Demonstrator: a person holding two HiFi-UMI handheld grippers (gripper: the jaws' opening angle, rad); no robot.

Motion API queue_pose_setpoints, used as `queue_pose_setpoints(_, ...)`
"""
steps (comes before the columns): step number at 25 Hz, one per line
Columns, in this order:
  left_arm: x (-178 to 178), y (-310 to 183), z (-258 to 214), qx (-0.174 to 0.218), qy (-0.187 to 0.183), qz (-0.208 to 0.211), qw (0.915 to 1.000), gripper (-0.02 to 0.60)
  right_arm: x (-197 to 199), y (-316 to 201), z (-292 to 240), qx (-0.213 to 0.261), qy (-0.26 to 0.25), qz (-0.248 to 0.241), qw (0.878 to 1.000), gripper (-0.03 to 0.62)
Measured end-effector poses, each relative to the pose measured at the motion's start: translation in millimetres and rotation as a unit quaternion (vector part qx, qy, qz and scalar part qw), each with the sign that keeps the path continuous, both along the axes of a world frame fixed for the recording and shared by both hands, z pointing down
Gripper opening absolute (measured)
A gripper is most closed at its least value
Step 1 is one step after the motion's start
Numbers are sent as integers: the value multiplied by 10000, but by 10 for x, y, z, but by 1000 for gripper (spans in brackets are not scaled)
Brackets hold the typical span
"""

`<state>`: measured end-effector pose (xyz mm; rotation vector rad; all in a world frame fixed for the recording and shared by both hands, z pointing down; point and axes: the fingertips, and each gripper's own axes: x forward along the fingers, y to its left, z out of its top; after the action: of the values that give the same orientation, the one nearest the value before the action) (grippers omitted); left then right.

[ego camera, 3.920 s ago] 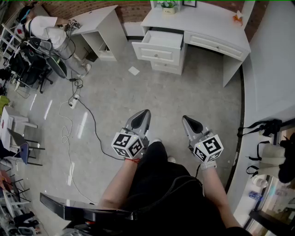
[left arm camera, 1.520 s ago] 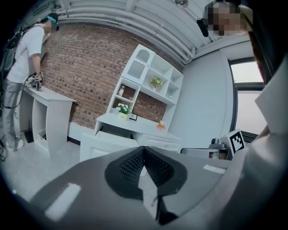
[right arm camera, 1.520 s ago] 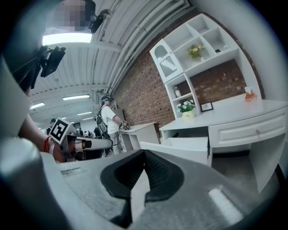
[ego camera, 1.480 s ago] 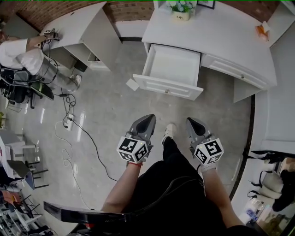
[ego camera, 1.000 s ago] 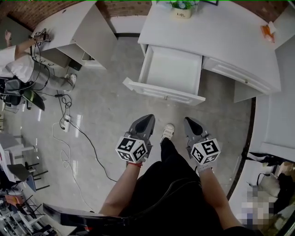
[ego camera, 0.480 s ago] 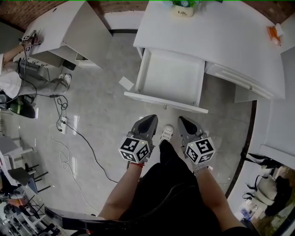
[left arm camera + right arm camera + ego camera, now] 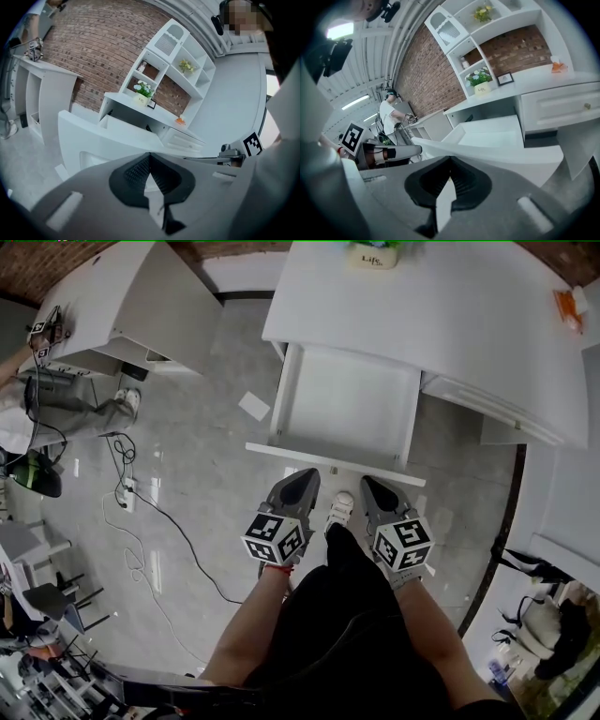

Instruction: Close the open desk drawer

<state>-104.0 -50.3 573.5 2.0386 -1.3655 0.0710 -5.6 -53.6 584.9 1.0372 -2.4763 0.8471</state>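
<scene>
Paper scrap and power strip on floor.

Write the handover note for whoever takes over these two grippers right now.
Left gripper: jaws together, holding nothing.
Right gripper: jaws together, holding nothing.
Both are held low in front of the person, tips pointing at the drawer front.
The drawer is pulled far out of the white desk, and its inside looks empty.
Done: the person stands squarely in front of the drawer.
Left: put the tips against the drawer front, probably one on each side of centre, and push it in flush. Whether the tips touch it yet cannot be told.
</scene>
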Motion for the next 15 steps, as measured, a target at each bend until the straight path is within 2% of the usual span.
queue_pose_setpoints(4,-51,-57,84,-211,-97,5,9997,3,-30,4,86,-208,259,-100,9994,0)
queue_pose_setpoints(7,-65,-84,133,-316,-178,18,9993,3,-15,7,98,-315,186,-75,9993,0)
queue_pose_setpoints(15,-80,-287,98,-298,-187,13,9994,3,-13,-196,60,-379,82,-43,9992,0)
